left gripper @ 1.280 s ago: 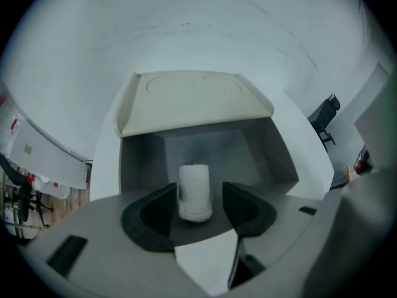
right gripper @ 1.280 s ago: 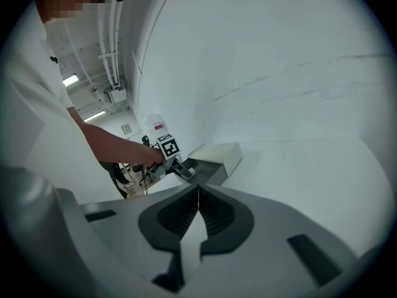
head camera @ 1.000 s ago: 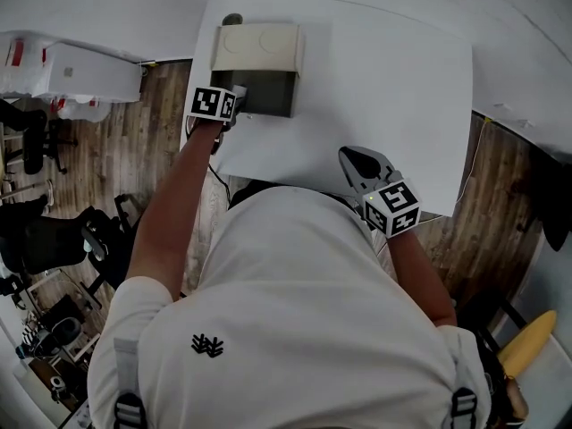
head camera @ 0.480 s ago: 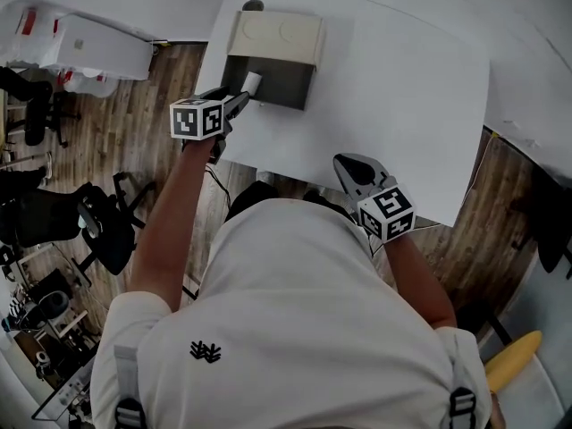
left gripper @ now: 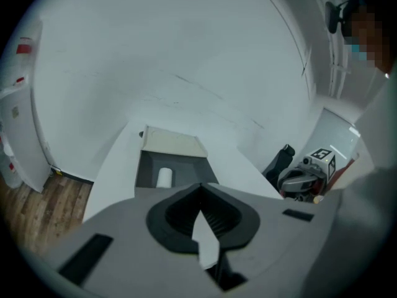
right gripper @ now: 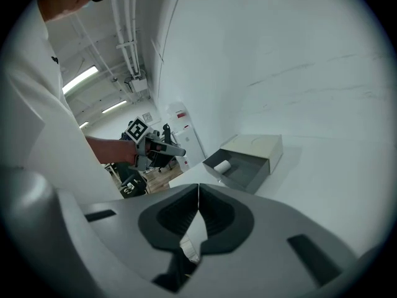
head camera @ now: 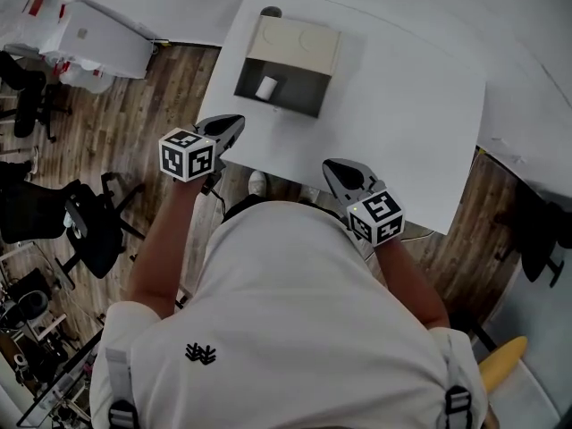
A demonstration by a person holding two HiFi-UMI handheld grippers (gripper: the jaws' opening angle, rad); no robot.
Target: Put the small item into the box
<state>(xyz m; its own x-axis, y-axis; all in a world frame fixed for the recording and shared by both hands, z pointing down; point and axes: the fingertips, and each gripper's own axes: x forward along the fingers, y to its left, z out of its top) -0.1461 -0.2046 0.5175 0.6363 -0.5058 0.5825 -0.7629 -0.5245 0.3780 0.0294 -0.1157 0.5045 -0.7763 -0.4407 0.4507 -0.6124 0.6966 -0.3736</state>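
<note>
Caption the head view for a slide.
Small white roll lies in the open box; left gripper, jaws just closed empty, and shut right gripper hover nearby.

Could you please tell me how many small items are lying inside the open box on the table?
1: a small white roll lies inside the open box, toward its left in the head view. The box's beige cover may hide more.
</note>
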